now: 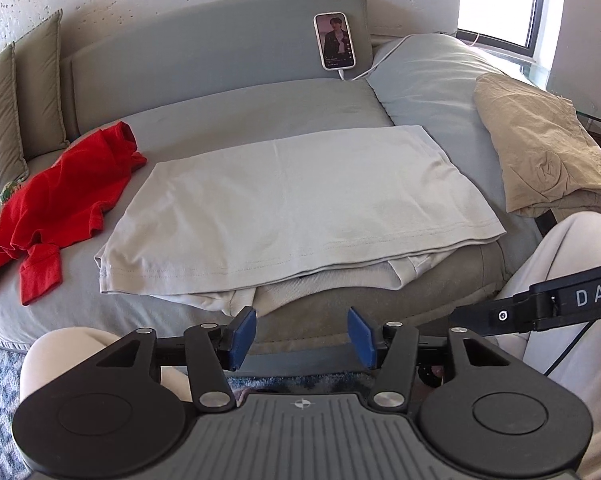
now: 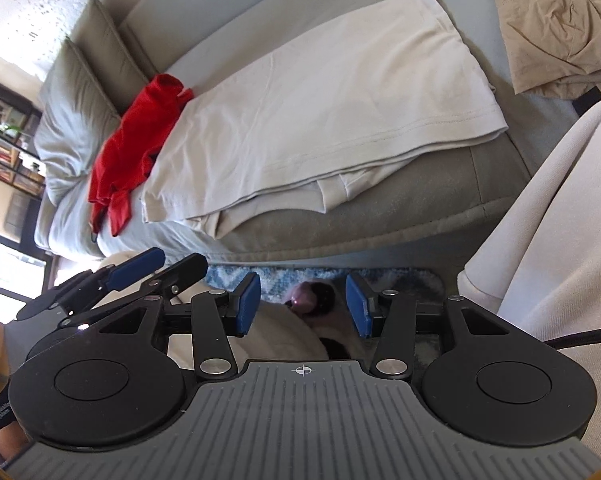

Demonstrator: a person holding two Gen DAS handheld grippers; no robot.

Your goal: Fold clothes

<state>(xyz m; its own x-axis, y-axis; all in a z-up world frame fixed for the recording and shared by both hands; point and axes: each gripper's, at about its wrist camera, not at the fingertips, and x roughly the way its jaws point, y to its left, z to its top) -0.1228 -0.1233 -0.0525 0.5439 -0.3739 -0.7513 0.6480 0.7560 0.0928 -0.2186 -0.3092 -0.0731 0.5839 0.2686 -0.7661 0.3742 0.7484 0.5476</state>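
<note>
A pale cream T-shirt lies folded flat on the grey sofa seat, its hem toward me; it also shows in the right wrist view. A crumpled red garment lies to its left, also visible in the right wrist view. My left gripper is open and empty, held off the sofa's front edge below the shirt. My right gripper is open and empty, lower down over the rug. The left gripper's fingers show at the left of the right wrist view.
A tan garment lies on the right cushion. A phone on a white cable leans on the backrest. Olive cushions stand at the far left. The person's legs in light trousers flank the grippers. A blue patterned rug is below.
</note>
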